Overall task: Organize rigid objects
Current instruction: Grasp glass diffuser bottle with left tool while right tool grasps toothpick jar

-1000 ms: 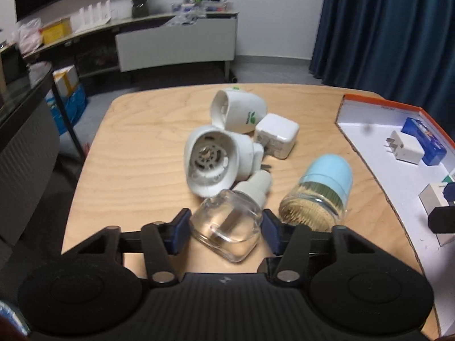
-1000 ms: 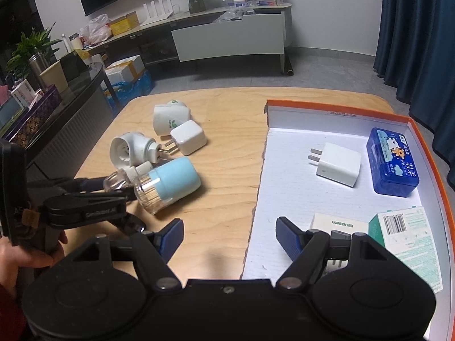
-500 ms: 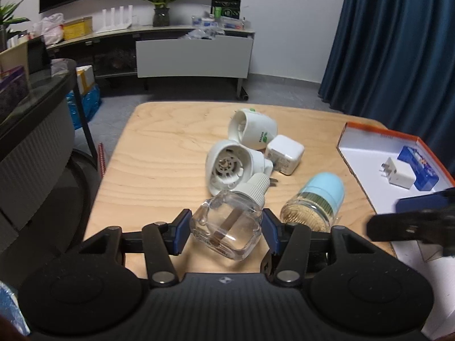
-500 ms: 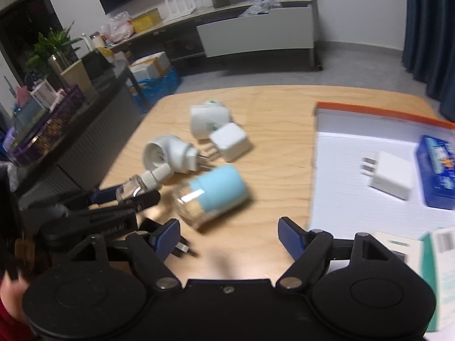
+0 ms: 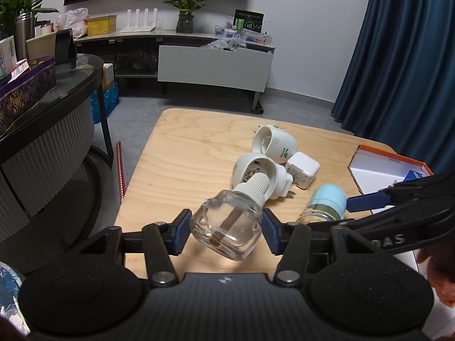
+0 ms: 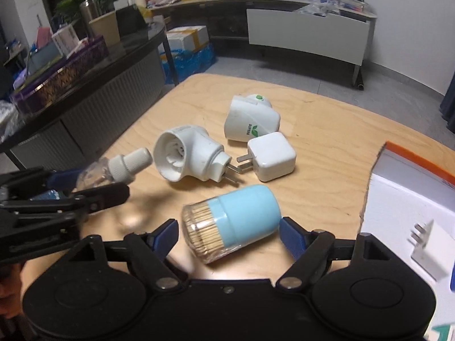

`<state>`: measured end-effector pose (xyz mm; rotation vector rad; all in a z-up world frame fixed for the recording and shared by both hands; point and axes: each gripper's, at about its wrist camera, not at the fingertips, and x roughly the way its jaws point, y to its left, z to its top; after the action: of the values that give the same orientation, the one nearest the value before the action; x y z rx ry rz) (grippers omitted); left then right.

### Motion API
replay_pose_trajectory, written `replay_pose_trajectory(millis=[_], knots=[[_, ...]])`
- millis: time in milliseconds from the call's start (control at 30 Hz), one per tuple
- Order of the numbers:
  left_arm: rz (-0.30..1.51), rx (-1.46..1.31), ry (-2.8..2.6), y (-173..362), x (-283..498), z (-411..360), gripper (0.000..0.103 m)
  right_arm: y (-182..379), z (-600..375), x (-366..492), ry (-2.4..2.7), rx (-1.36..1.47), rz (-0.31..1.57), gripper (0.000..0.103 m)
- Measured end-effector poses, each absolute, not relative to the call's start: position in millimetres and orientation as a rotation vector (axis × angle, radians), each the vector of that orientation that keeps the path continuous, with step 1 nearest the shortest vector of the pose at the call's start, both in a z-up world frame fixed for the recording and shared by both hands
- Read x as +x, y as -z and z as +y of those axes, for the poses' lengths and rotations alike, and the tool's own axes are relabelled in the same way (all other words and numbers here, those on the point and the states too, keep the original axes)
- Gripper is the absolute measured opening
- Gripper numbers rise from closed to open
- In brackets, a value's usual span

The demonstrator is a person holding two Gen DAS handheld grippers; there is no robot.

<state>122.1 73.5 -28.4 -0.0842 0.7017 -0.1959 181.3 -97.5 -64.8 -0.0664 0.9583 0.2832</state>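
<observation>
At the left edge of the wooden table (image 6: pixel 327 142), the left gripper (image 5: pixel 226 228) has its blue pads closed against both sides of a clear glass bottle (image 5: pixel 227 228), which is lifted off the wood and tilted, its white ribbed cap (image 5: pixel 254 189) pointing away toward the middle of the table. Just past the cap lies a white round plug-in heater (image 6: pixel 187 153) on its side, prongs pointing right. Behind it and to the right rests a second white heater with a green leaf mark (image 6: pixel 251 120), and beside that a white square charger (image 6: pixel 273 156), its prongs facing the first heater. Nearer the front lies a toothpick jar (image 6: pixel 231 223) with a light blue lid, on its side. The right gripper (image 6: pixel 229 234) straddles this jar with its jaws wide apart, one pad (image 6: pixel 290 236) close to the lid end, the other a little clear of the glass end. Farther right sits an orange-rimmed box (image 6: pixel 412 157) with a white inside, holding another white charger (image 6: pixel 432 247).
</observation>
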Motion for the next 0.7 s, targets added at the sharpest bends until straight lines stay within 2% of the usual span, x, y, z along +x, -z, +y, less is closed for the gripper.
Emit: replay_pose_trajectory(millis=[367,567,633,700], knots=[[0.704,-0.09,0.188,29.2,120.1,77.5,0.053,72.9,-93.5,197.9,-0.335,-0.149,0.923,0.093],[0.705,-0.09,0.18,31.1,121.1,77.7,0.053,75.9,-98.7,209.3,-0.374,-0.105,0.92,0.094],[0.708,-0.095,0.178,31.7,121.8,78.5,0.053,76.8,-103.0,208.3,-0.394,-0.043,0.914,0.089],[0.709,-0.097,0.176,31.9,121.9,78.5,0.053,77.7,-105.3,204.6,-0.388,-0.006,0.909,0.079]])
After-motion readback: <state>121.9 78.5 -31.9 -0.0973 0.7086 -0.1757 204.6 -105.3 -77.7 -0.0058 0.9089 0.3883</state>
